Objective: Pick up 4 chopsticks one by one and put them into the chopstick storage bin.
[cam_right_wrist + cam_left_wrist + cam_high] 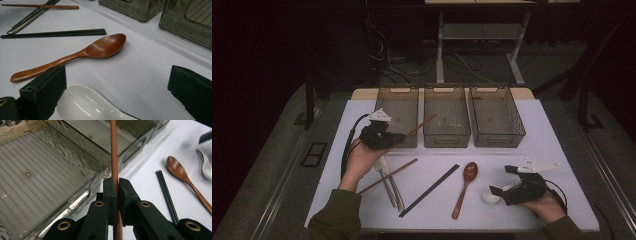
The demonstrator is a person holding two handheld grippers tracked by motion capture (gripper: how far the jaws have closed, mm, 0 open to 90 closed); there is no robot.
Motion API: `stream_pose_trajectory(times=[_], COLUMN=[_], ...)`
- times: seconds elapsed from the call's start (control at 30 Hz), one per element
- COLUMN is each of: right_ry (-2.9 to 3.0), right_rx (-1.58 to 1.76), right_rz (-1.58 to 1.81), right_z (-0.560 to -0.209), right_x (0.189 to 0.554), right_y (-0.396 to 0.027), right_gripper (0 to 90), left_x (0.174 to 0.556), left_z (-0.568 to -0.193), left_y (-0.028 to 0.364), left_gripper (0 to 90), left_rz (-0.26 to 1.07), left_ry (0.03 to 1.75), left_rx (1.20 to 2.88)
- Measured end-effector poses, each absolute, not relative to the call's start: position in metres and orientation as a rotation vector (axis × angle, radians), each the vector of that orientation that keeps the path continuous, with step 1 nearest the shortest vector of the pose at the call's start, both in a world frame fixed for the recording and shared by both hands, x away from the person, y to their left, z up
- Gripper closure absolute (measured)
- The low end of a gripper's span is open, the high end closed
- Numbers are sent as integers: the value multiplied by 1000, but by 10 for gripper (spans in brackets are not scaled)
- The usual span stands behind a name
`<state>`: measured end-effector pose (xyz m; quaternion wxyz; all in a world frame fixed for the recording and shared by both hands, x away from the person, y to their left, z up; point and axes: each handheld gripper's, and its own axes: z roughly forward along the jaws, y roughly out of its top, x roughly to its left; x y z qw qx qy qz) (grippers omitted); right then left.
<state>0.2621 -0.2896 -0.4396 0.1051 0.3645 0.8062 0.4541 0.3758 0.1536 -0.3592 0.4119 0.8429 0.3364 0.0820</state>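
Left gripper (404, 136) clamped, right gripper (502, 180) agape

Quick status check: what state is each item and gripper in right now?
Left gripper: shut on brown chopstick.
Brown chopstick: lifted over the left bin.
Right gripper: jaws open around white spoon.
White spoon: lying on the table.
Wooden spoon: lying bowl-up.
Three bins: look empty.

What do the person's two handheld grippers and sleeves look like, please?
Both the left gripper and the right gripper are black, each topped by a pale grey three-cornered plate and trailing a black cable. Their blocky black fingers hang on arms with brass-coloured rivets. The sleeves are olive green.
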Motion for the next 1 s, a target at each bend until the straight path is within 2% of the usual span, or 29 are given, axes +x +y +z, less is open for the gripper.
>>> stream_pose_trajectory(times=[1.0], right_ry=[2374], right_rx=[1077], right_rz=[1340], right_z=[-439], right_x=[262], right_y=[-291], right_gripper=[18], left_x=[449], left_z=[-355], left_y=[149], left_gripper=[834], left_rz=[357], left_ry=[968], left_rx=[2121])
